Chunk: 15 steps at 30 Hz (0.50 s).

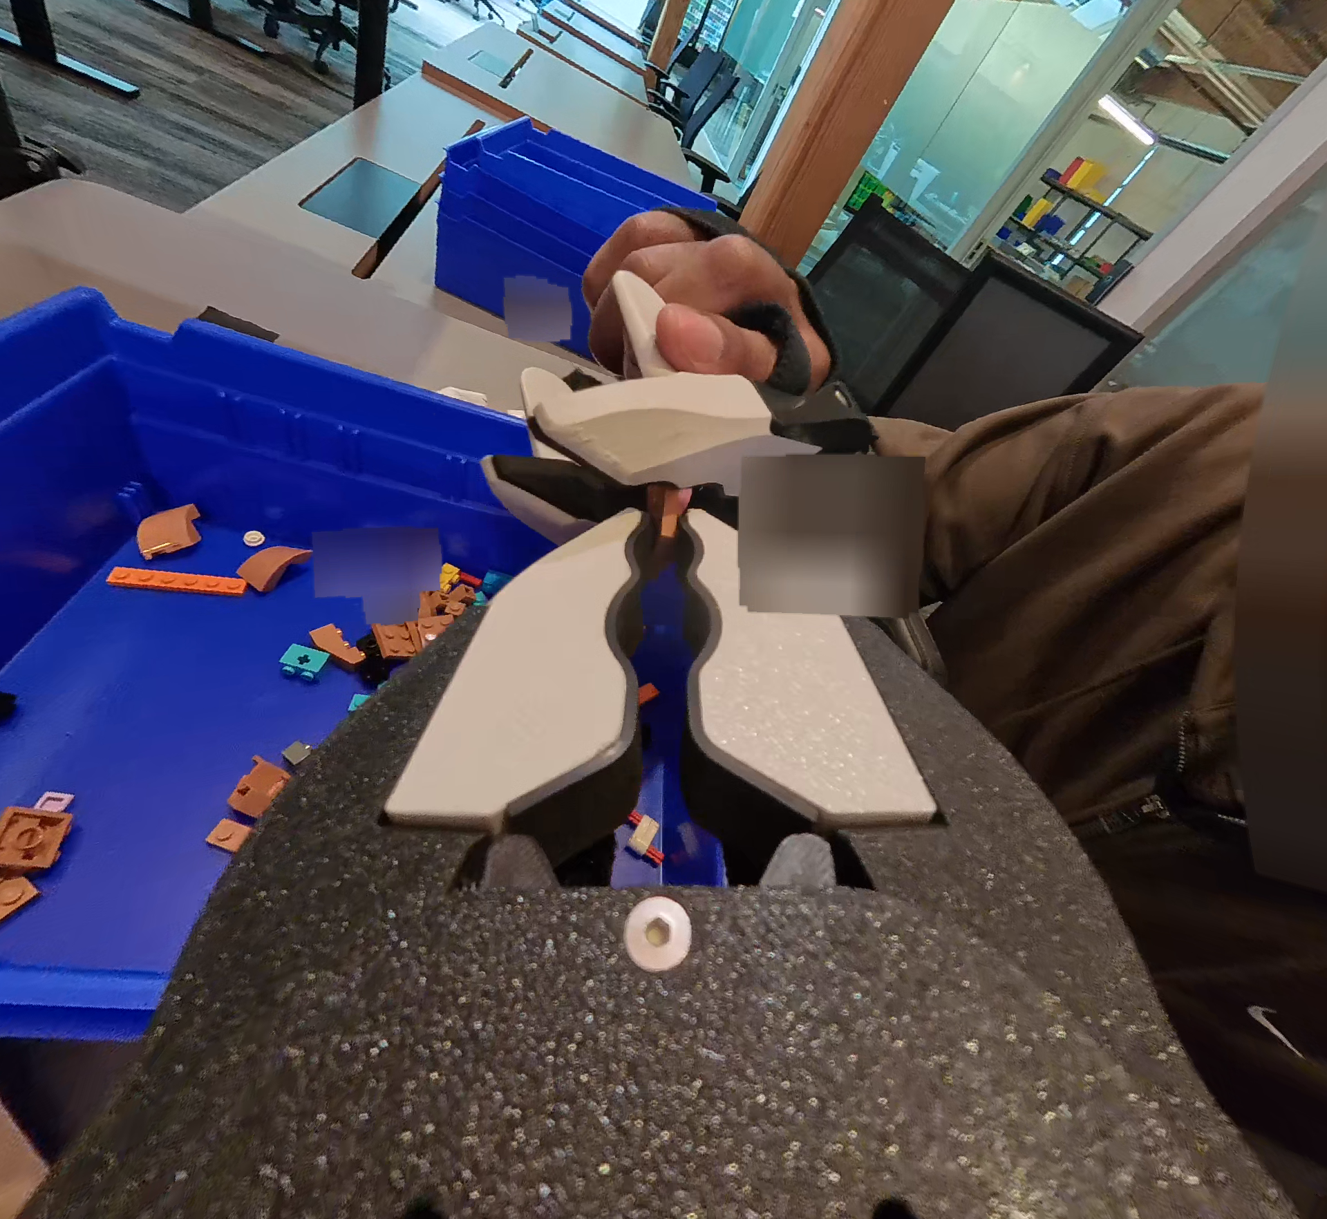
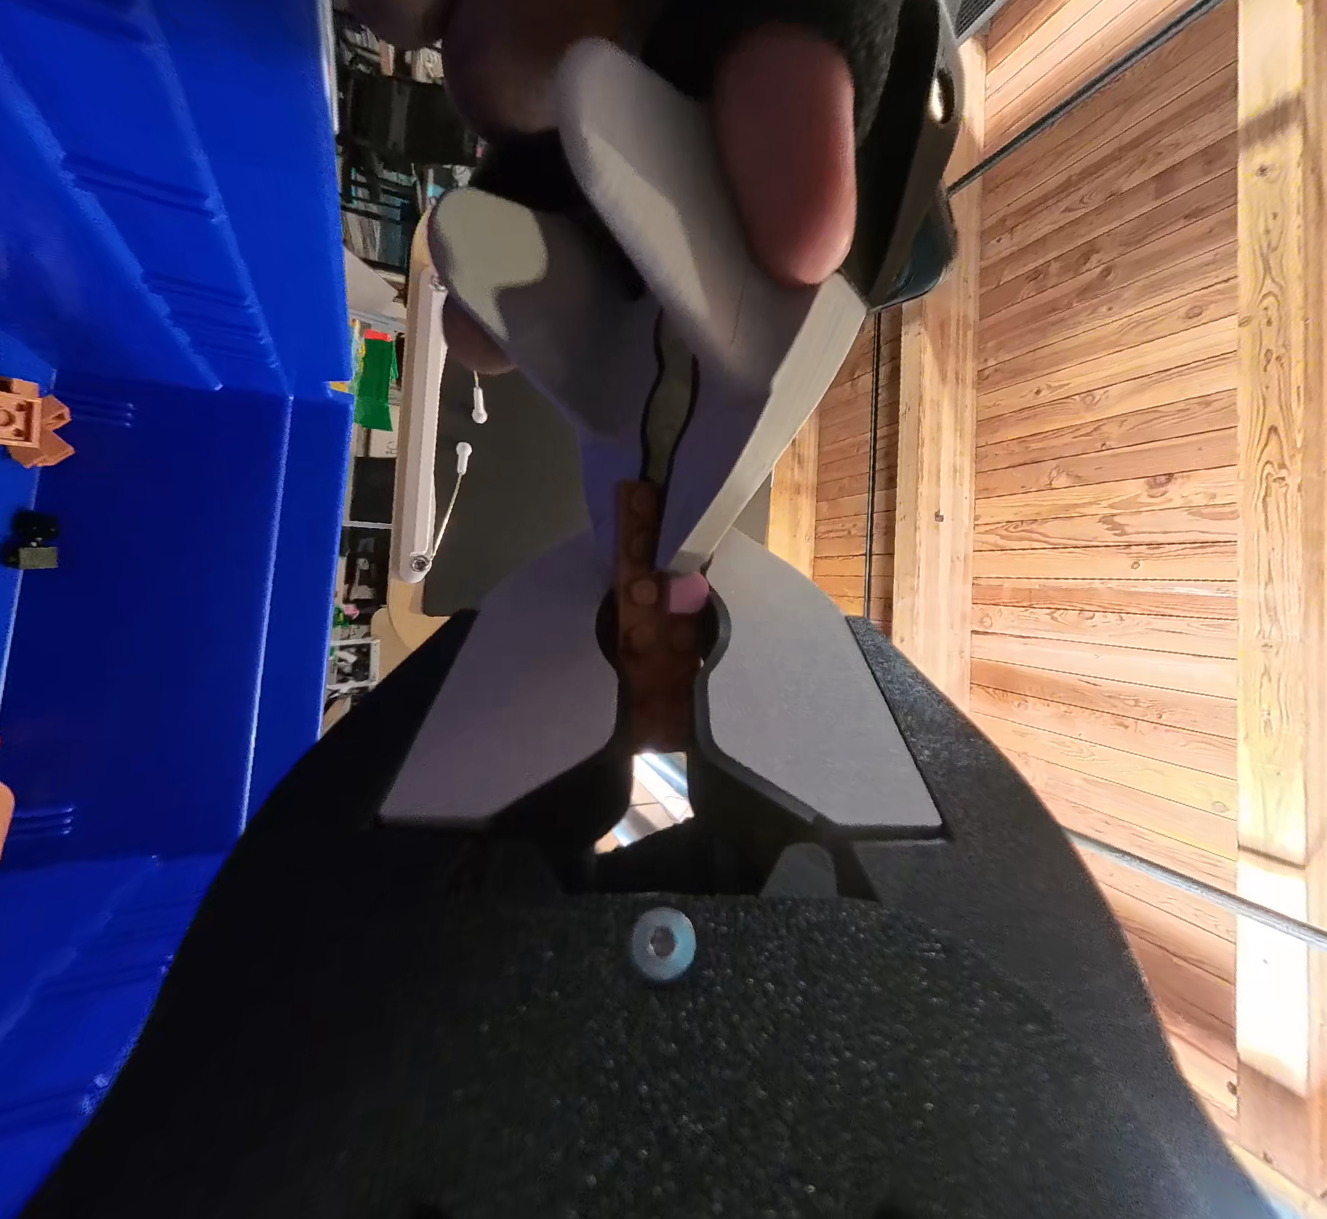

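My left gripper (image 1: pixel 664 527) is shut on the end of a small brown studded plate (image 1: pixel 666 524), held in the air above the near wall of a blue bin (image 1: pixel 287 409). My right gripper (image 2: pixel 657 599) is shut on the same brown plate (image 2: pixel 639 617). A small pink piece (image 2: pixel 686 592) sits on the plate's side, against the right finger. The two grippers meet tip to tip. In the right wrist view the left gripper (image 2: pixel 664 549) comes down from above with a hand on it. In the left wrist view the right gripper (image 1: pixel 657 492) comes in from the upper right.
The blue bin holds several loose brown, orange and teal bricks (image 1: pixel 388 639). A stack of blue bins (image 1: pixel 517 215) stands behind on the grey desk (image 1: pixel 215 251). A person's brown sleeve (image 1: pixel 1077 574) fills the right. The bin wall (image 2: pixel 179 538) and a wooden wall (image 2: pixel 1077 466) flank the right wrist view. The left gripper's tips are roughly 5 cm from the right gripper's.
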{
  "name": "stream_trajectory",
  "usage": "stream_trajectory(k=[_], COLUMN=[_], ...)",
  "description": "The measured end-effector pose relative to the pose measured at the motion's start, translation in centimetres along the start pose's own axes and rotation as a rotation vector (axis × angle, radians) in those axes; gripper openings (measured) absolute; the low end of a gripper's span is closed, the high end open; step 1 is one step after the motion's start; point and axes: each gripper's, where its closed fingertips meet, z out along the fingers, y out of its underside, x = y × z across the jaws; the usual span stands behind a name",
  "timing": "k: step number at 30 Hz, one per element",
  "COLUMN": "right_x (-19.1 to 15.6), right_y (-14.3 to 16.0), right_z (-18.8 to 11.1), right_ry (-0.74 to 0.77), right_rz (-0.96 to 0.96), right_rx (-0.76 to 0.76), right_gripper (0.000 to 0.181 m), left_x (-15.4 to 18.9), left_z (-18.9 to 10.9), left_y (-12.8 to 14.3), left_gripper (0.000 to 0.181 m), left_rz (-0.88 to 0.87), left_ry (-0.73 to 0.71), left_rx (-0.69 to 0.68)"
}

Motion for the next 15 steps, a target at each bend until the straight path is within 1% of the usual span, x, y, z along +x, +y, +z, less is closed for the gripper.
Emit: stream_trajectory(k=[4, 6, 8, 13, 15], right_x=[-0.07, 0.15, 0.09, 0.01, 0.13], right_y=[-0.21, -0.55, -0.31, 0.08, 0.44], right_z=[-0.11, -0.26, -0.05, 0.19, 0.32], right_ry=[0.007, 0.039, 0.043, 0.03, 0.025], right_rz=[-0.029, -0.072, -0.099, -0.066, -0.015], right_rx=[0.013, 0.033, 0.01, -0.013, -0.03], right_gripper=[0.011, 0.009, 0.006, 0.007, 0.008], left_x=[-0.02, 0.06, -0.22, -0.36, -0.36], left_z=[-0.01, -0.22, -0.3, -0.29, -0.29], left_y=[0.21, 0.12, -0.04, -0.2, -0.5], left_gripper=[0.006, 0.004, 0.004, 0.005, 0.005], left_rz=[-0.017, -0.046, -0.043, 0.015, 0.039], left_ry=[0.028, 0.067, 0.054, 0.019, 0.004], left_rx=[-0.004, 0.01, 0.023, 0.027, 0.046])
